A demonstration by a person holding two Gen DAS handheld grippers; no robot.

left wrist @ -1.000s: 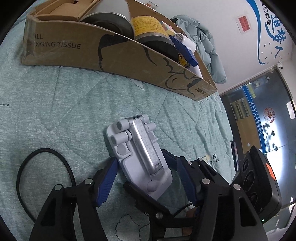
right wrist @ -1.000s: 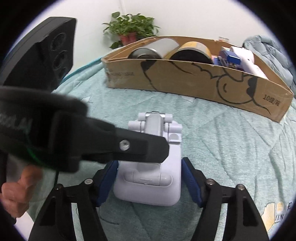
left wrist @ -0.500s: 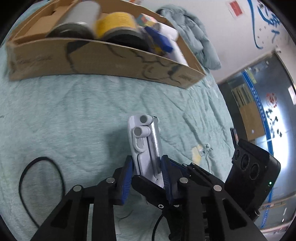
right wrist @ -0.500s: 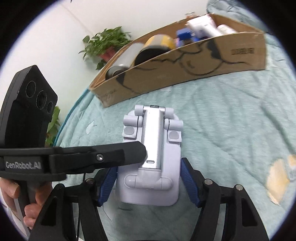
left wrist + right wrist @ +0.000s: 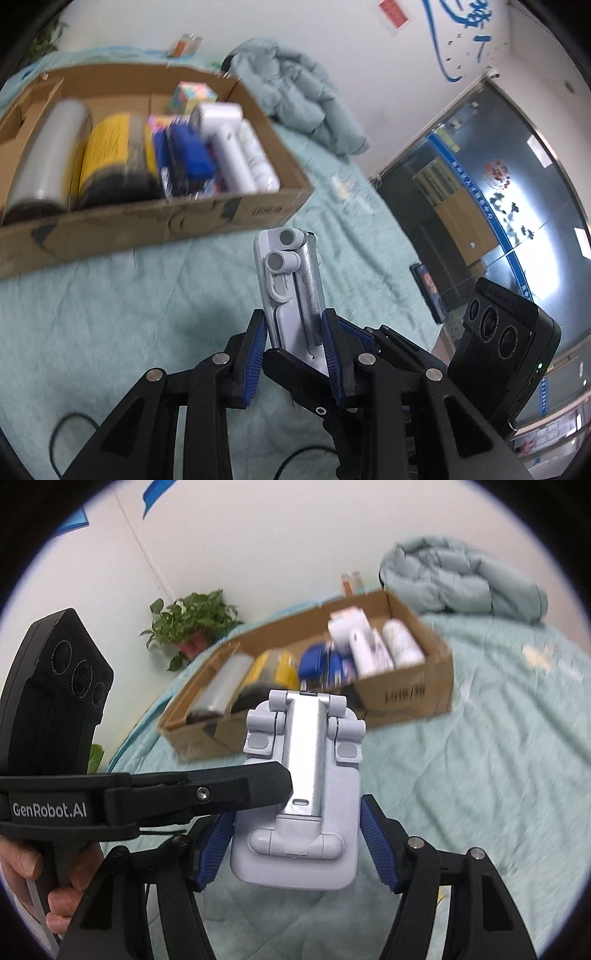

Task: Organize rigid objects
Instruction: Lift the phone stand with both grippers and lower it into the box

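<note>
The bed (image 5: 155, 295), spread with a pale green quilt, carried a long cardboard box (image 5: 155, 218) already lined with a grey roll, a yellow-labelled roll, blue items and white bottles, leaving little free room except perhaps at its far side. Above the quilt and short of the box, the folded white phone stand (image 5: 299, 794) was held in the air by both tools at once. The right gripper (image 5: 295, 845) had its blue fingers (image 5: 376, 849) clenched on the stand's wide base from either side, while the left gripper (image 5: 293, 343) pinched the stand across its thin edges, its fingers (image 5: 255, 354) pressed on the plastic. To do this carry well, I judged that both hands should travel together at the same pace, keeping the stand from twisting between the two grips, clear the near wall of the box with margin, and pick an unfilled gap before either grip lets go
</note>
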